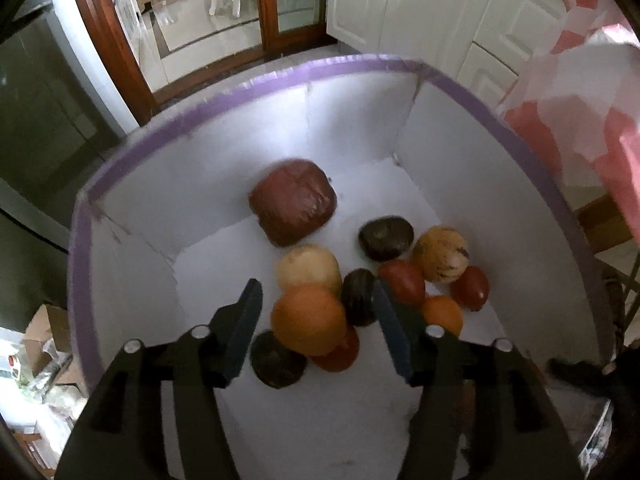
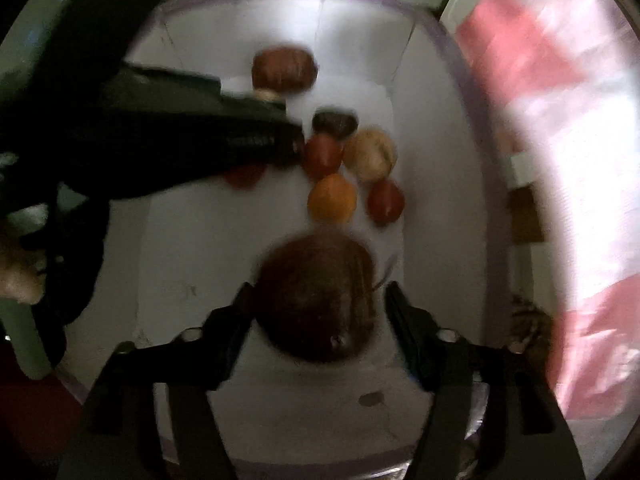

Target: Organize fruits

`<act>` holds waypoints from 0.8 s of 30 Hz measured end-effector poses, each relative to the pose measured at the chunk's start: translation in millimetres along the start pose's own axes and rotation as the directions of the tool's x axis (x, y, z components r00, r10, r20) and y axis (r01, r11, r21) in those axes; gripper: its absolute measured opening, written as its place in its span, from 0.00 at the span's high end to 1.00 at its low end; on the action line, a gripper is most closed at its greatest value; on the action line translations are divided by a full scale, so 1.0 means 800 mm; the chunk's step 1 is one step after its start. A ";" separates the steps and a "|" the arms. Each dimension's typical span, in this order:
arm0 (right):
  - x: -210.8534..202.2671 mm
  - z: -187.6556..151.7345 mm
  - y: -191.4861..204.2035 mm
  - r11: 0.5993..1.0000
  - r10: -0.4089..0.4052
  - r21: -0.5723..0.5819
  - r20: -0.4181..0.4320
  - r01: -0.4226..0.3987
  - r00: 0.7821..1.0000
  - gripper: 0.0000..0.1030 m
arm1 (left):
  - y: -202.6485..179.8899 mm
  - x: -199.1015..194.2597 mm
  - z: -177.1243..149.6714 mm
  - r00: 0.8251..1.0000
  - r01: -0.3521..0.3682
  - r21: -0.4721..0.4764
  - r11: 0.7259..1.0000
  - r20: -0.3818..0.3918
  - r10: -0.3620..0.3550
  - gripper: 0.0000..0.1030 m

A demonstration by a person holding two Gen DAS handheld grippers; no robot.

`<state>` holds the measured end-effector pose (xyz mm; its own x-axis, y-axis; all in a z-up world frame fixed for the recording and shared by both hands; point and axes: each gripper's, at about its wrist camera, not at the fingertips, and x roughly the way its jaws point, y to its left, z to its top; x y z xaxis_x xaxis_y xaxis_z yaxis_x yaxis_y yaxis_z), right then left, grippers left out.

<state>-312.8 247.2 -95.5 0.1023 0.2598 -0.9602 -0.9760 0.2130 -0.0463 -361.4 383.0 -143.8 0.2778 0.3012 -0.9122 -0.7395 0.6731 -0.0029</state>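
A white box with a purple rim (image 1: 256, 80) holds several fruits. In the left wrist view a big orange (image 1: 308, 320) lies between my open left gripper's (image 1: 316, 320) fingers, not gripped. Around it are a pale round fruit (image 1: 309, 270), dark fruits (image 1: 358, 296), red tomatoes (image 1: 402, 280) and a large reddish-brown fruit (image 1: 293, 202) at the back. In the right wrist view my right gripper (image 2: 316, 304) holds a brown round fruit (image 2: 316, 300) over the box's (image 2: 472, 92) front part; the jaws look closed on it. The left gripper's body (image 2: 180, 136) reaches in from the left.
A pink and white plastic bag (image 1: 580, 120) hangs beside the box on the right, blurred in the right wrist view (image 2: 560, 120). White cabinets (image 1: 420, 4) and a wooden-framed glass door (image 1: 200, 20) stand behind. Cardboard boxes (image 1: 44, 332) lie on the floor at left.
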 end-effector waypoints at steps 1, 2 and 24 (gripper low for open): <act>-0.009 0.001 -0.001 1.000 0.004 -0.003 0.026 -0.004 1.000 0.23 | 0.002 -0.006 0.003 1.000 -0.010 0.006 1.000 0.020 0.010 0.41; -0.017 0.003 -0.003 1.000 0.002 -0.005 0.044 -0.002 0.999 0.22 | 0.004 -0.013 0.005 0.999 -0.020 0.012 1.000 0.038 0.020 0.36; -0.070 -0.017 -0.016 0.995 -0.041 0.092 0.083 0.033 0.996 0.15 | -0.001 -0.074 -0.006 1.000 0.013 0.008 1.000 0.016 -0.013 0.02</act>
<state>-308.9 217.5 -44.6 0.1577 0.3277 -0.9315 -0.9501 0.3075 -0.0527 -380.0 361.1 -91.6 0.2969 0.3032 -0.9055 -0.7310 0.6823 -0.0112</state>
